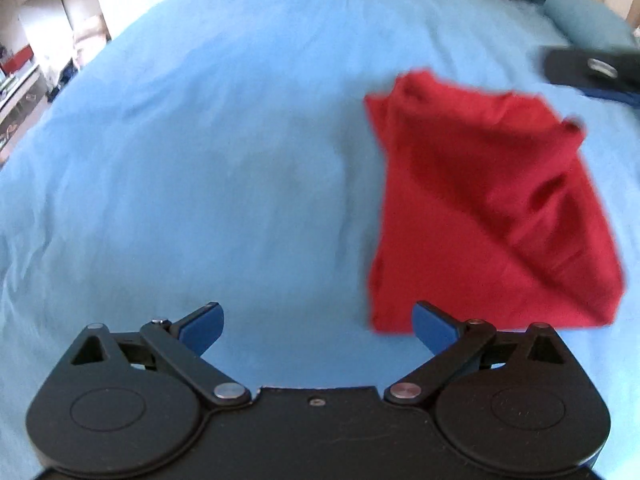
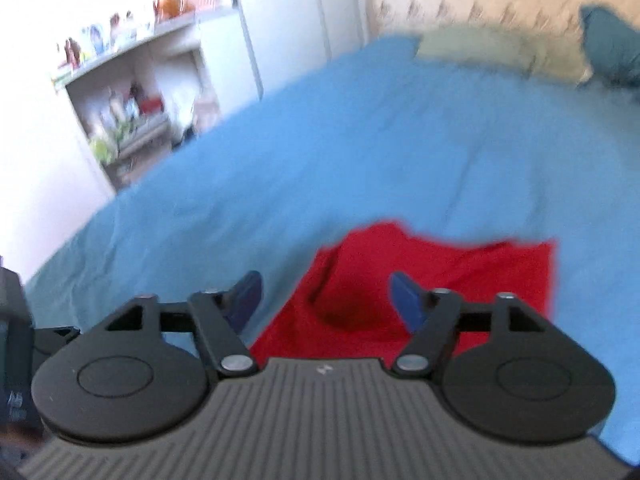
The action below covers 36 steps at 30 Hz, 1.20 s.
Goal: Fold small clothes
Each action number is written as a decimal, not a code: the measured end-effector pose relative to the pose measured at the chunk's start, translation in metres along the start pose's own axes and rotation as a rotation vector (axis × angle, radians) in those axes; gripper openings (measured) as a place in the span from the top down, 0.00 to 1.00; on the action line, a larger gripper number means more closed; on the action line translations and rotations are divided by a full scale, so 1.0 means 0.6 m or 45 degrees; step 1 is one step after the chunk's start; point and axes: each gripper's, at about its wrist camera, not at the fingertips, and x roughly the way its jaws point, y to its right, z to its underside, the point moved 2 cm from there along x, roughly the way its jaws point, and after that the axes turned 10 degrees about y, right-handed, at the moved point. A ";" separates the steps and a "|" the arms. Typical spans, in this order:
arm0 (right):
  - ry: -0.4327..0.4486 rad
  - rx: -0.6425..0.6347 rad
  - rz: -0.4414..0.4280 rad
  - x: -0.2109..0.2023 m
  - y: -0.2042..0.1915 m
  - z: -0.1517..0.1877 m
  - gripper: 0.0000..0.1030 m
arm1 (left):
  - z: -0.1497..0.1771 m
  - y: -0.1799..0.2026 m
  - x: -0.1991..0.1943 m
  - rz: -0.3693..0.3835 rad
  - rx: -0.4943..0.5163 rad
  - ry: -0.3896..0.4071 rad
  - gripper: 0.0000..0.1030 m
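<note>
A small red garment (image 1: 492, 216) lies folded over on the blue bed sheet (image 1: 200, 160), with a diagonal crease across it. My left gripper (image 1: 318, 326) is open and empty, just left of the garment's near edge. The right gripper's body (image 1: 592, 70) shows blurred at the far right of the left wrist view. In the right wrist view my right gripper (image 2: 326, 300) is open and empty above the red garment (image 2: 440, 280), whose near part lies between and behind its blue fingers (image 2: 408, 300).
Green and teal pillows (image 2: 500, 52) lie at the head of the bed. White shelves (image 2: 132, 96) with small items stand left of the bed beside a white wardrobe (image 2: 288, 12). The blue sheet (image 2: 360, 140) stretches wide to the left of the garment.
</note>
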 end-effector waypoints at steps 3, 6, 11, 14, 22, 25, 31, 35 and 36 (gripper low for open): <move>0.043 -0.003 0.088 -0.069 0.059 -0.007 0.02 | -0.040 0.029 -0.033 0.072 0.009 0.105 0.01; 0.002 0.042 0.155 -0.112 0.112 0.025 0.02 | -0.084 0.078 -0.060 0.147 0.099 0.224 0.01; -0.056 0.145 0.174 -0.145 0.162 0.095 0.03 | -0.145 0.186 -0.047 0.284 0.331 0.342 0.08; -0.062 0.173 0.152 -0.149 0.156 0.126 0.04 | -0.168 0.238 -0.002 0.343 0.427 0.308 0.16; -0.078 0.270 0.139 -0.153 0.172 0.154 0.04 | -0.158 0.261 0.072 0.418 0.580 0.082 0.89; -0.080 0.276 0.132 -0.157 0.176 0.154 0.04 | -0.146 0.228 0.044 0.431 0.578 0.071 0.90; -0.092 0.285 0.105 -0.165 0.173 0.159 0.04 | -0.072 0.138 -0.025 0.413 0.569 0.050 0.89; -0.131 0.271 0.088 -0.153 0.167 0.175 0.04 | 0.005 0.085 0.014 0.331 0.524 -0.083 0.87; -0.142 0.266 0.084 -0.150 0.164 0.181 0.04 | 0.023 0.074 0.025 0.314 0.493 -0.103 0.87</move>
